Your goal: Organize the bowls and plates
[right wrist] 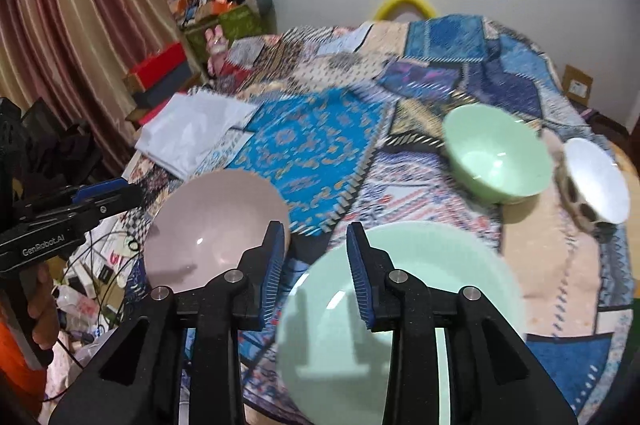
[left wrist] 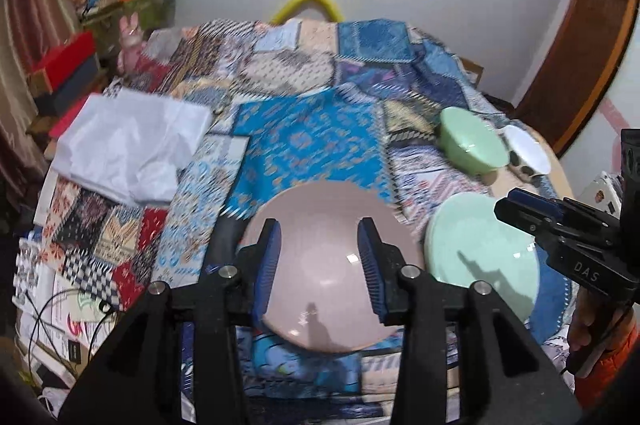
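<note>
A pink plate (left wrist: 320,265) lies flat on the patchwork quilt right under my left gripper (left wrist: 318,225). That gripper is open, its blue pads apart above the plate and pressing on nothing. Right of it lies a mint-green plate (left wrist: 476,245), with my right gripper (left wrist: 505,205) hovering over its far-right side. In the right wrist view the right gripper (right wrist: 315,227) is open over the near-left rim of the green plate (right wrist: 440,265). The pink plate (right wrist: 208,225) and the left gripper (right wrist: 132,189) are at the left. A green bowl (right wrist: 496,153) and a white bowl (right wrist: 596,177) stand behind.
A folded white cloth (left wrist: 128,145) lies on the quilt's left side. Boxes, cables and clutter (left wrist: 60,305) crowd the floor along the bed's left edge. A wooden door frame (left wrist: 580,57) stands at the right, and a person's hand in an orange sleeve (left wrist: 600,341) holds the right gripper.
</note>
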`<state>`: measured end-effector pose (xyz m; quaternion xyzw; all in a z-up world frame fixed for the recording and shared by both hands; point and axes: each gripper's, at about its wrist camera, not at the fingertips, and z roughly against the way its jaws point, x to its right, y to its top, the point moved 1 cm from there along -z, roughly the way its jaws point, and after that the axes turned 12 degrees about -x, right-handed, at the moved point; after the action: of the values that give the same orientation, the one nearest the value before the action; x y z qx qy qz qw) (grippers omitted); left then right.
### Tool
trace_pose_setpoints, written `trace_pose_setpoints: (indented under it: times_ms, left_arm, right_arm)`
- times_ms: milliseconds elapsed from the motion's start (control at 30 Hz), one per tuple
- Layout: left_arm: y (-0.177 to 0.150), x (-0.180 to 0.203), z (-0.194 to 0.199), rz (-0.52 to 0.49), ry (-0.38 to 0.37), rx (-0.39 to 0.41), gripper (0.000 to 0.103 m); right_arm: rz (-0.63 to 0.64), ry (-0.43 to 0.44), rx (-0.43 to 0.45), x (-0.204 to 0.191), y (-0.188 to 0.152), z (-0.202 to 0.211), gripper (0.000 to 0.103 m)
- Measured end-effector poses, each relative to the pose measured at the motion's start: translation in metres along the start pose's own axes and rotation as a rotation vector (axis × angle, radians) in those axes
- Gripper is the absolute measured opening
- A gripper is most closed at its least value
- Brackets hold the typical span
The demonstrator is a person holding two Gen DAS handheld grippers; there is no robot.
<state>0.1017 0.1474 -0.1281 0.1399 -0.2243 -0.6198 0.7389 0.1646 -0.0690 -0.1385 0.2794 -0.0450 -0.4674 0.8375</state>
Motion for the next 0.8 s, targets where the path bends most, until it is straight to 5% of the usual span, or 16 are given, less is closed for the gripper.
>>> trace_pose_setpoints:
  times_ms: [100, 167, 400, 567, 800]
  left_arm:
    - [0.006, 0.021, 0.004, -0.026, -0.016, 0.017, 0.049]
    - [0.011, 0.037, 0.005, -0.047, -0.018, 0.028, 0.05]
    - [0.029, 0.086, 0.0, -0.098, -0.048, 0.042, 0.056]
    - [0.044, 0.113, -0.013, -0.12, -0.066, 0.031, 0.057]
    - [0.064, 0.143, -0.039, -0.148, -0.064, 0.013, 0.058]
  right_arm:
    - [-0.01, -0.028, 0.039, 0.013, -0.002, 0.018, 0.04]
    - [-0.021, -0.049, 0.067, 0.022, -0.003, 0.029, 0.054]
    - [-0.065, -0.123, 0.124, 0.058, -0.009, 0.056, 0.062]
    - [-0.102, -0.17, 0.155, 0.083, -0.01, 0.066, 0.091]
    - [-0.154, -0.234, 0.159, 0.115, -0.006, 0.061, 0.096]
